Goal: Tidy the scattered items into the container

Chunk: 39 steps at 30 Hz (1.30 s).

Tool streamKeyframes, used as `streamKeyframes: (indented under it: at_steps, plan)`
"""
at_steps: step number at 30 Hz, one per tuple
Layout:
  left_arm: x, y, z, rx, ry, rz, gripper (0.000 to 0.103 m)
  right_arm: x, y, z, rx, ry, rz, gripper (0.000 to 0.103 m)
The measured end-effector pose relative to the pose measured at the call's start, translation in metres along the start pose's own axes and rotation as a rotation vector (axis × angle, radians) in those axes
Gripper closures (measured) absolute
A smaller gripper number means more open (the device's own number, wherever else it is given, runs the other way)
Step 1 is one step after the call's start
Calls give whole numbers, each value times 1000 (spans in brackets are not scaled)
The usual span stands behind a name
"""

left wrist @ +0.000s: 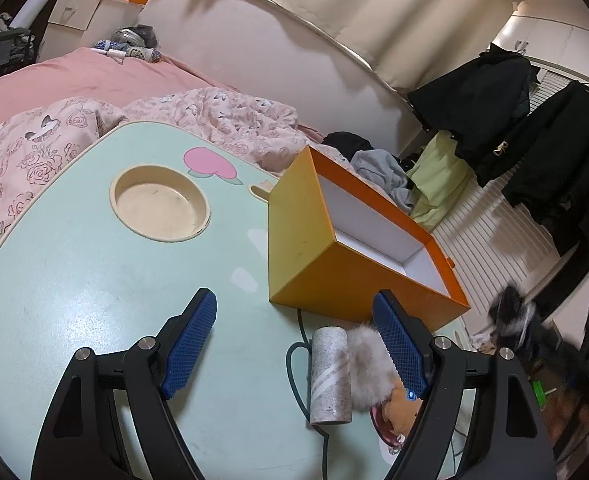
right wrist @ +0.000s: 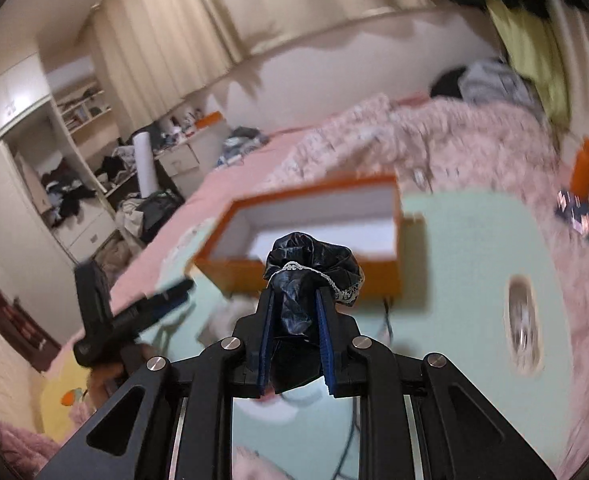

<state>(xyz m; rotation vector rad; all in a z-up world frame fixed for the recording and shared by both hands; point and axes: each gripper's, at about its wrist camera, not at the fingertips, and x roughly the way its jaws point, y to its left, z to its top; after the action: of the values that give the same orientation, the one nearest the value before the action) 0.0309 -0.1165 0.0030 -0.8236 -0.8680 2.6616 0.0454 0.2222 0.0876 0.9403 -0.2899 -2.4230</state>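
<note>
Between my right jaws sits a bunched black scrunchie, glossy and crinkled like satin, with a thin band of white lace round it; the blue ribbed pads are clamped on its lower half while the rest puffs out above them. It hangs just short of the orange box, whose white inside looks bare as far as I can see, so I judge the tidying has barely begun and this would be the first item in. My left jaws stand wide apart over the mint-green desk, gripping nothing. Close by them, still to be put away, lie a speckled grey cylinder, hard and smooth, and a fluffy pale pompom touching its side. Beyond the pompom something pinkish and tan lies half hidden; what it is I cannot tell.
</note>
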Motion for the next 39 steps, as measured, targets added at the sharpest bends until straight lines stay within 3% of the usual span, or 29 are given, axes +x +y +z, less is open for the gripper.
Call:
streamKeyframes:
  at_steps: [5, 9, 11, 12, 13, 15, 20, 26, 28, 32, 36, 39]
  plan:
    - [0, 0, 0, 4, -1, 1, 23, 27, -13, -28, 83, 69, -46, 83]
    - [0, 0, 0, 3, 1, 0, 23, 50, -10, -42, 79, 86, -77, 77]
    - [0, 0, 0, 4, 1, -1, 23, 48, -9, -46, 99, 49, -65, 66]
    - [0, 0, 0, 4, 2, -1, 23, 46, -10, -47, 100, 38, -58, 53]
    - [0, 0, 0, 3, 2, 0, 23, 42, -7, -49, 95, 13, -52, 47]
    - [0, 0, 0, 2, 3, -1, 23, 36, -4, -49, 82, -22, -49, 46]
    - [-1, 0, 0, 6, 0, -1, 23, 23, -2, -50, 80, -91, -35, 45]
    - [1, 2, 1, -9, 9, -4, 23, 23, -44, -33, 291, -73, -20, 45]
    - [1, 2, 1, -8, 10, 0, 23, 24, -59, -17, 336, -53, -42, 45]
    - [3, 2, 2, -11, 16, 3, 23, 29, -65, 7, 305, -28, -135, 46]
    - [5, 3, 2, -17, 24, 9, 23, 38, -59, 23, 250, -1, -158, 67]
    - [4, 3, 2, -18, 20, 7, 23, 44, -49, 29, 203, 2, -169, 68]
